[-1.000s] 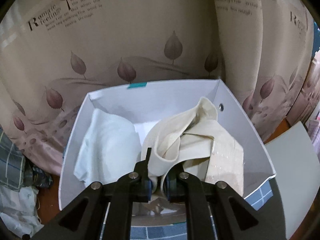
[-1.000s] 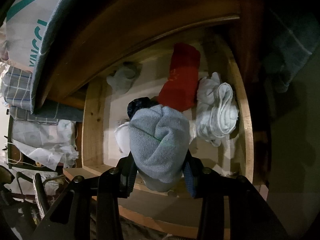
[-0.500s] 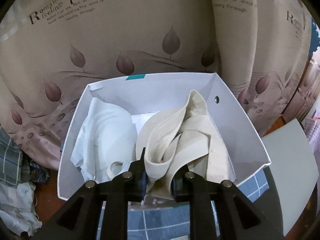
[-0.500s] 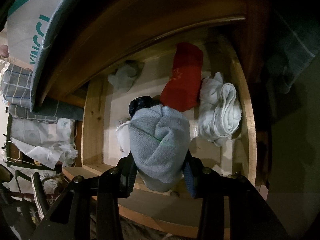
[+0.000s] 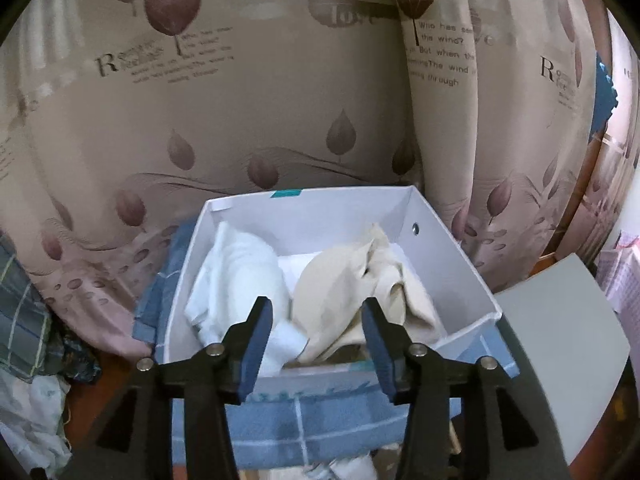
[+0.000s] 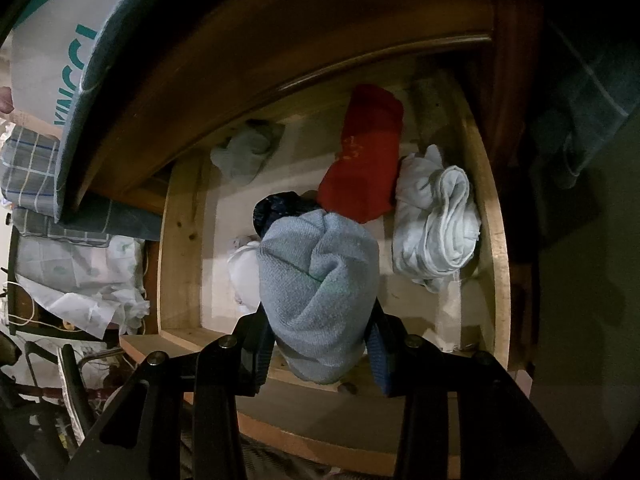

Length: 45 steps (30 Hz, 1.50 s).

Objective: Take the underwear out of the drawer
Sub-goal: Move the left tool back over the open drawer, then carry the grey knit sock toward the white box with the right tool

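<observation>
The curtain (image 5: 280,92) reads "Who has seen the wind?" and "love".

The white box (image 5: 452,264) stood open at the top, its walls closing all four sides; a white cloth (image 5: 240,276) and a beige garment (image 5: 344,292) filled most of its floor. The curtain (image 5: 280,100) hung close behind it. The drawer (image 6: 180,240) offered bare floor at its left, but the cabinet top (image 6: 240,80) overhung its back, and a red garment (image 6: 364,156) and a white roll (image 6: 436,216) crowded the right.
</observation>
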Motion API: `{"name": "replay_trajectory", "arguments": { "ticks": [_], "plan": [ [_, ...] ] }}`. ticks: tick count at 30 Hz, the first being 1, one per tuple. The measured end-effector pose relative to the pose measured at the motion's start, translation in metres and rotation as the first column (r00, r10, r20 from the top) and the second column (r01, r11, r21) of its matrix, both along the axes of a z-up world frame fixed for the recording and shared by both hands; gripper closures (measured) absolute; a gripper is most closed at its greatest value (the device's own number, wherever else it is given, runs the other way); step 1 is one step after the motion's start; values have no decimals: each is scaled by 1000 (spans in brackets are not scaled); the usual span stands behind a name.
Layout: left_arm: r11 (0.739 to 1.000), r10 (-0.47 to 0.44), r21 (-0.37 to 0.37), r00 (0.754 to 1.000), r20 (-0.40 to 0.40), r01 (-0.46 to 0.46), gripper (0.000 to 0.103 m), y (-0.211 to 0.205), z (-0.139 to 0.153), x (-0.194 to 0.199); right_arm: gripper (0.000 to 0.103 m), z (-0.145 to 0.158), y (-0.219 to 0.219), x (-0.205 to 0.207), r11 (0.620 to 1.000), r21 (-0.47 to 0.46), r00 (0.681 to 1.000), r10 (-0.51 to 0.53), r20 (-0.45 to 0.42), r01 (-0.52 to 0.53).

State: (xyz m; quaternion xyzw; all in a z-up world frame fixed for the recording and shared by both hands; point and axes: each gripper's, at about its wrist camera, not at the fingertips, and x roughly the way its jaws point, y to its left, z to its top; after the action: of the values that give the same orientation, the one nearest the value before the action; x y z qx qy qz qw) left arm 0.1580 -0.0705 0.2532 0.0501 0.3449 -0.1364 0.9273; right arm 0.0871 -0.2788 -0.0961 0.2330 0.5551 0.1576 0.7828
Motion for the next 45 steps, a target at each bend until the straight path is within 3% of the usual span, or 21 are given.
{"name": "replay_trajectory", "arguments": {
  "ticks": [4, 8, 14, 18, 22, 30, 39, 45],
  "plan": [
    [999, 38, 17, 999, -8, -37, 49, 19, -27, -29, 65, 1, 0, -1, 1000, -5, 1000, -1, 0, 1],
    [994, 93, 55, 995, -48, -90, 49, 39, -75, -59, 65, 1, -1, -1, 1000, -10, 1000, -3, -5, 3],
    [971, 234, 4, 953, -193, -238, 49, 73, -162, -90, 65, 12, -4, -8, 1000, -11, 998, -20, 61, 21],
    [964, 260, 2, 936, -239, -267, 49, 79, -196, -103, 65, 15, -4, -10, 999, -29, 997, -19, 72, 21],
    [959, 270, -13, 932, -241, -282, 49, 83, -210, -110, 65, 22, -4, -14, 999, -50, 996, -17, 91, 22],
    [962, 270, 34, 938, -215, -269, 49, 79, -221, -110, 65, 54, 4, -22, 995, -98, 988, 22, 152, -8],
    [961, 273, 26, 930, -246, -275, 49, 84, -228, -107, 65, 130, -8, -41, 991, -132, 962, 45, 269, -9],
    [959, 277, 13, 925, -261, -284, 49, 87, -229, -107, 65, 196, -18, -46, 988, -155, 932, 50, 359, 7]
  ]
}}
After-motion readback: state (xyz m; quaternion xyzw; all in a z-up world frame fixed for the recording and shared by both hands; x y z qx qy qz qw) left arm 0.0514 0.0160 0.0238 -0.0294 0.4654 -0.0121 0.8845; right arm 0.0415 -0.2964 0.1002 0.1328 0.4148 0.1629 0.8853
